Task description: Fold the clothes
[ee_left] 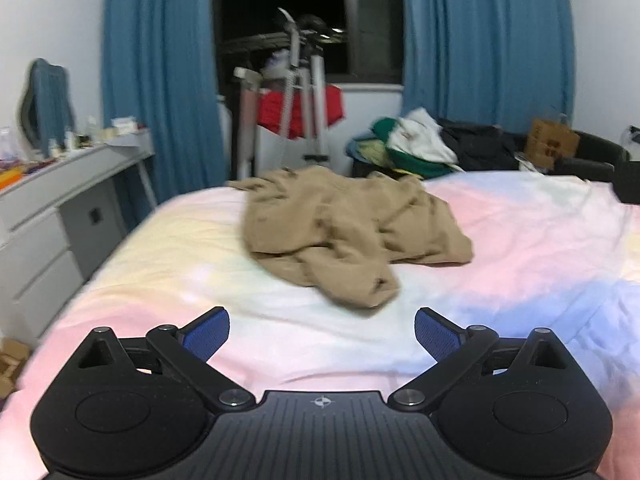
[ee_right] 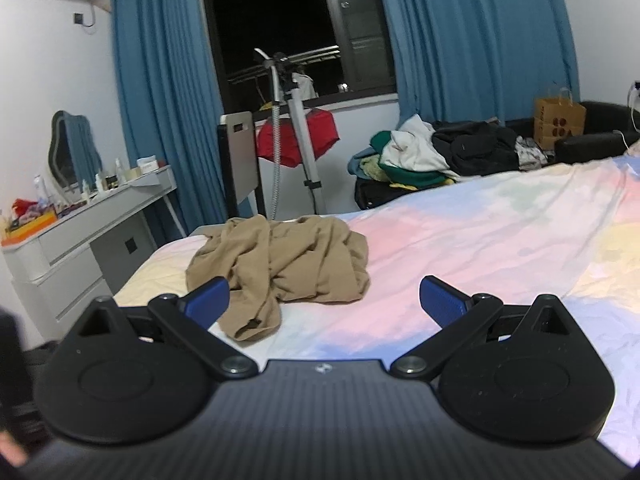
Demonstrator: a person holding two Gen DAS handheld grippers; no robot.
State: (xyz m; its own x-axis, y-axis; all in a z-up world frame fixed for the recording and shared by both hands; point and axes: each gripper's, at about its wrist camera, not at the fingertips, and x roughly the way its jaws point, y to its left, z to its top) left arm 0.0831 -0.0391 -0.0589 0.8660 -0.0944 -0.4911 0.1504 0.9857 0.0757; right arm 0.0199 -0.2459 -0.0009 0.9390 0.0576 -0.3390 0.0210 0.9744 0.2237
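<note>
Folding has not begun, as far as these views show: the crumpled tan cloth garment (ee_left: 352,236) lies in an unsorted heap on the bed with the pastel pink, yellow and blue cover (ee_left: 520,248), toward the far left part of the mattress, with no edge laid flat and no crease made. Everything is left to do: spreading it out, finding its hems, then folding.

The left gripper (ee_left: 322,330) hovers over the near part of the bed with its blue-padded jaws spread wide and nothing between them, short of the garment's nearest lobe. The right gripper (ee_right: 324,300) is likewise wide apart and empty, with the garment (ee_right: 280,264) ahead and to its left.

Going left to right across the room: a grey dressing table with drawers (ee_right: 92,232) cluttered with bottles, blue curtains (ee_right: 168,112) framing a dark window, a white tripod-like stand (ee_right: 304,136) with red fabric, a pile of mixed clothes (ee_right: 432,152), and a brown paper bag (ee_right: 560,120) at far right.
</note>
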